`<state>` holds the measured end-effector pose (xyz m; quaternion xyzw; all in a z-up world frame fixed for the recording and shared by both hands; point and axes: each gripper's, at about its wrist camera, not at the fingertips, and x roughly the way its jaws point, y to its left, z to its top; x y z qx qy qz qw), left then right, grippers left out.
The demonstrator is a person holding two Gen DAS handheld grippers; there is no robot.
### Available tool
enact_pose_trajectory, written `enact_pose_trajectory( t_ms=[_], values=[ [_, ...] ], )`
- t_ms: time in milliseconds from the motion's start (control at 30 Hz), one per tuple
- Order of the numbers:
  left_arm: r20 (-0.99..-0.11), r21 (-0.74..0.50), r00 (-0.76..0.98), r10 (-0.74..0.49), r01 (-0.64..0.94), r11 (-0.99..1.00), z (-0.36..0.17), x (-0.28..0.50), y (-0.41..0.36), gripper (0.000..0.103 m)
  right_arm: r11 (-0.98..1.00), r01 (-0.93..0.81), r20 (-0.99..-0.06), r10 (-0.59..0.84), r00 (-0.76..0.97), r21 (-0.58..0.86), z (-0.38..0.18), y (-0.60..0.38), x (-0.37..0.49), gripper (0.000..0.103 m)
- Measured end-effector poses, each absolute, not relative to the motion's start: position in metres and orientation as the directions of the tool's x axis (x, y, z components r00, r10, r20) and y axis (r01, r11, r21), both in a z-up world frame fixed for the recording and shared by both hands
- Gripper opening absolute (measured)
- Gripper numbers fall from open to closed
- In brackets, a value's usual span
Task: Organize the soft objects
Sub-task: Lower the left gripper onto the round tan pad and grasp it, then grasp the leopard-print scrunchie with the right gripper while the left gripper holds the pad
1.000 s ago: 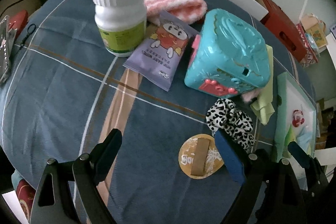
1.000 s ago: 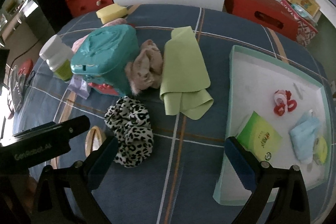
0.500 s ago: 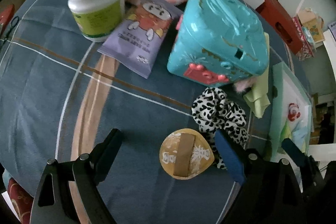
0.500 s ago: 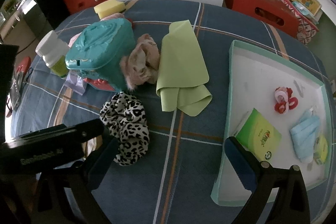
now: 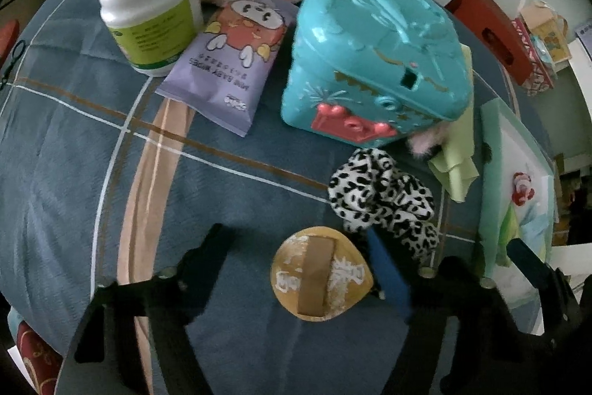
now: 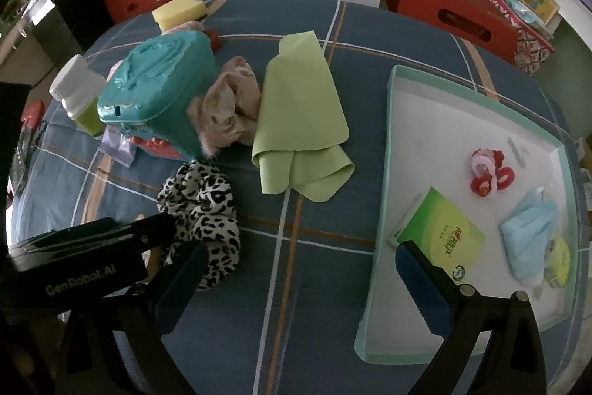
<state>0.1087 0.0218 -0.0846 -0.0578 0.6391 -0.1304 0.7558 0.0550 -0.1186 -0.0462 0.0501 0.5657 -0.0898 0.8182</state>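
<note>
With the tray (image 6: pixel 388 150) holding a blue cloth (image 6: pixel 527 239), red hair ties (image 6: pixel 488 169) and a green packet (image 6: pixel 444 239), the leopard scrunchie (image 5: pixel 381 191), green cloth (image 6: pixel 299 121) and pink furry item (image 6: pixel 229 106) remain on the surface; the left tool (image 5: pixel 296 269) is closing around a round yellow pad (image 5: pixel 320 278), the right tool (image 6: pixel 299 284) released and empty

pink fluffy cloth (image 5: pixel 425 141) (mostly hidden), blurred jaws
</note>
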Motion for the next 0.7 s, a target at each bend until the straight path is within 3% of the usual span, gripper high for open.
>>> enact_pose_trajectory(
  t_ms=[233,700],
  values=[
    [-0.937,-0.305,0.135,-0.322,0.134,0.943,-0.083,0.104,0.012,0.049,0.980,0.197,-0.935,-0.089,0.343,-0.021,-0.047,-0.117,0.054,0.103],
    [-0.922,-0.343,0.148,-0.358,0.114,0.932,-0.086,0.102,0.020,0.048,0.980,0.198,-0.936,-0.091,0.340,-0.023,-0.049,-0.118,0.056,0.102]
  ],
)
